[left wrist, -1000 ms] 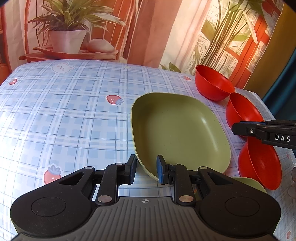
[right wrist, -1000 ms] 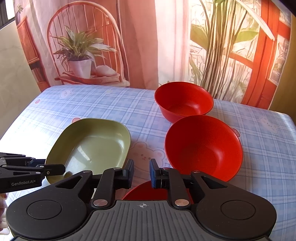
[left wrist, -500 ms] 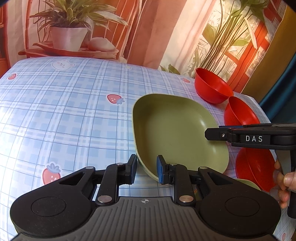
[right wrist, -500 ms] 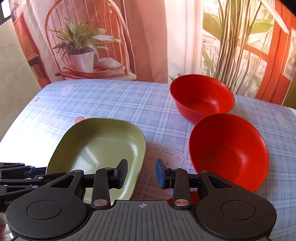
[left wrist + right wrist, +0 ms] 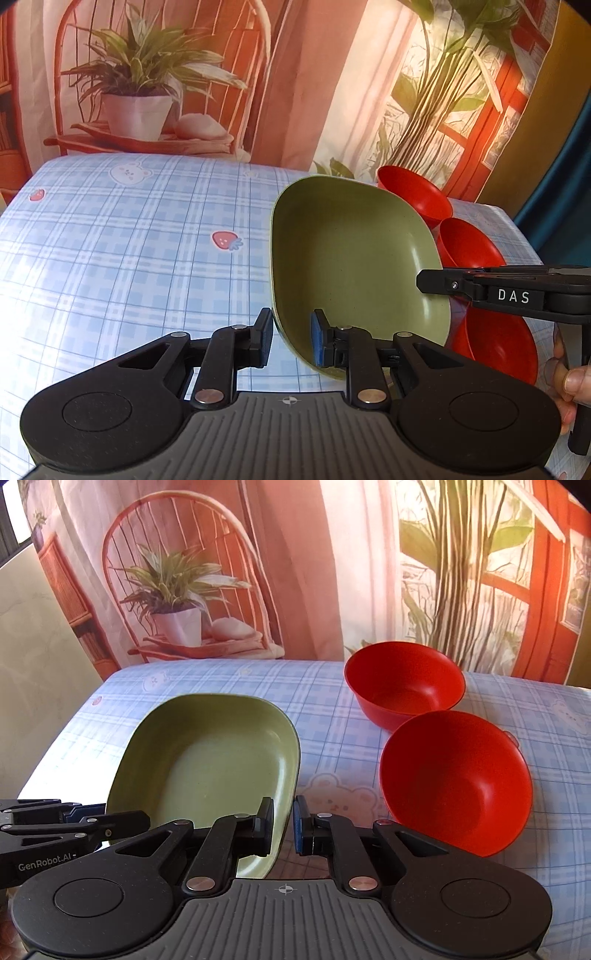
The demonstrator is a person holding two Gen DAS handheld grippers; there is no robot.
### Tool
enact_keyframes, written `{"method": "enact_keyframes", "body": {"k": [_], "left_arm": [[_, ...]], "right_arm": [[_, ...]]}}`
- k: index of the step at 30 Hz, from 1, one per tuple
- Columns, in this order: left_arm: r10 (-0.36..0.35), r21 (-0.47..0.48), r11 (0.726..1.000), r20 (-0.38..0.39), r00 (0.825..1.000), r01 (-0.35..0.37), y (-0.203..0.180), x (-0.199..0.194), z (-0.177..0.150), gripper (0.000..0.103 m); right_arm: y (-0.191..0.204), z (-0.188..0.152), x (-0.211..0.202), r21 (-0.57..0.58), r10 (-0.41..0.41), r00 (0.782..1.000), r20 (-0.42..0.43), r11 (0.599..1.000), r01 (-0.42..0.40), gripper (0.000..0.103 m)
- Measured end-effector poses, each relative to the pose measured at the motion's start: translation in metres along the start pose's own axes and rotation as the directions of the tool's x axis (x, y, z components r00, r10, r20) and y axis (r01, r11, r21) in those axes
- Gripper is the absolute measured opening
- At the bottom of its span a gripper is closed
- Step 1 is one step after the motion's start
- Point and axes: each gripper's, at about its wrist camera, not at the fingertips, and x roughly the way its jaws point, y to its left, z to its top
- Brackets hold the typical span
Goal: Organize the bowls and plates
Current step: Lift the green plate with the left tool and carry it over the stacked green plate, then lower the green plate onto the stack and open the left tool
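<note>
Green plate [image 5: 354, 254] above checked tablecloth [image 5: 129, 258]

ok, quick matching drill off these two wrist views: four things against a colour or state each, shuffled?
Things:
1. plate
2. far bowl
3. tablecloth
4. potted plant

Descriptions:
A. only a print on the backdrop
B. blue check with strawberry prints
C. squarish, pale green
D. round, red, standing on the cloth

Pairs: 1-C, 2-D, 3-B, 4-A
</note>
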Motion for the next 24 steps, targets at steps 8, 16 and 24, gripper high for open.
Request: {"method": "enact_keyframes", "body": {"k": [8, 16, 24], "left_arm": [[0.004, 0.037, 0.999, 0.048, 0.999, -0.006, -0.017, -0.026, 0.009, 0.024], [-0.004, 0.058, 0.998, 0.063, 0.998, 0.000, -0.032, -0.053, 0.002, 0.024], [-0.031, 0.085, 0.996, 0.042, 0.999, 0.027, -0.047, -0.075, -0.021, 0.024]], "right_arm": [[0.000, 0.005, -0.032, 0.011, 0.009, 0.998, 0.069, 1.000, -0.009, 0.010], [-0.001, -0.005, -0.065, 0.032, 0.017, 0.995, 0.101, 0.999, -0.021, 0.010], [-0.001, -0.033, -0.096, 0.058, 0.021, 0.994, 0.110, 0.998, -0.028, 0.010]]}}
